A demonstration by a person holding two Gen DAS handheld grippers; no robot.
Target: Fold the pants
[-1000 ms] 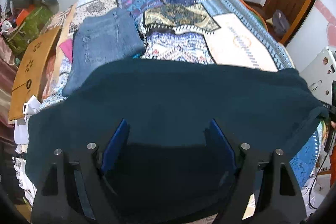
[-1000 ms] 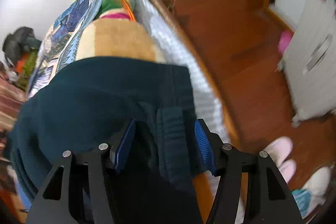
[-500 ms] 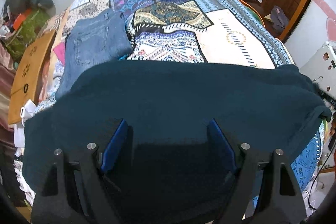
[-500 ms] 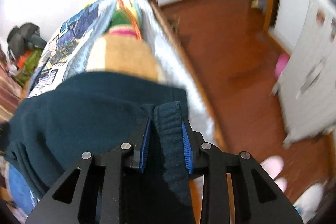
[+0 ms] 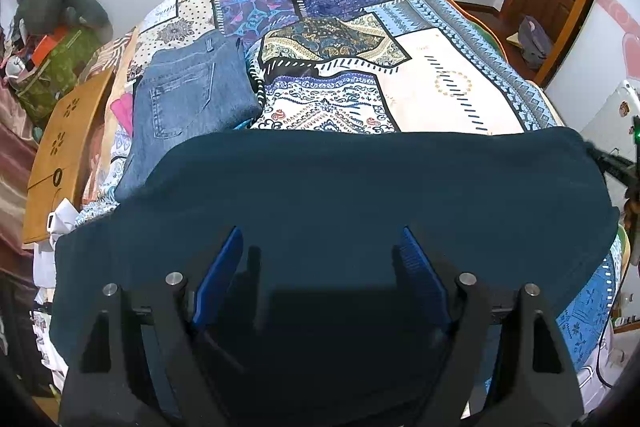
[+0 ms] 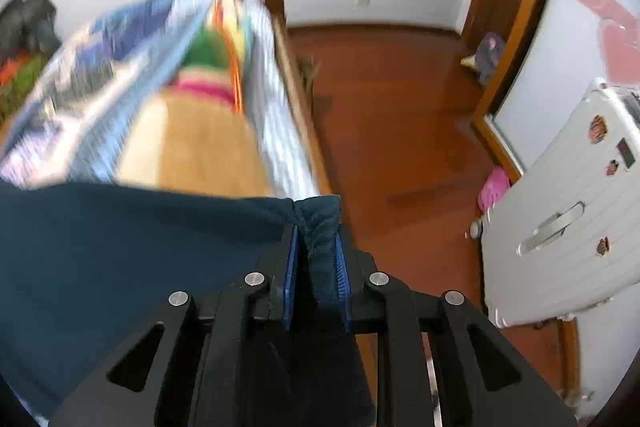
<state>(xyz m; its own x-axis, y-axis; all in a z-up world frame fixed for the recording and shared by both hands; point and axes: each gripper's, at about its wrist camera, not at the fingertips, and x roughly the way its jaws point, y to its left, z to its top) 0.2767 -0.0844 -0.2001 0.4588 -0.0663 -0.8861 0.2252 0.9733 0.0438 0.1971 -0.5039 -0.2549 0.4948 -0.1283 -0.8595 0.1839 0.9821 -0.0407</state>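
Dark teal pants (image 5: 360,195) lie across the near end of the patchwork bed. My left gripper (image 5: 320,259) is open above the cloth, its blue pads spread wide with nothing between them. In the right wrist view my right gripper (image 6: 316,247) is shut on the ribbed waistband edge of the pants (image 6: 120,247) and holds it lifted at the bed's right side. The cloth stretches left from the jaws.
Folded blue jeans (image 5: 188,99) lie on the patchwork quilt (image 5: 400,67) at the far left. A wooden board (image 5: 60,155) stands at the bed's left edge. A white suitcase (image 6: 568,211) and wooden floor (image 6: 400,107) are to the right of the bed.
My right gripper closed on the waistband edge and lifted it, swinging the view up. The pants' far edge pulled straighter. My left gripper stayed open.
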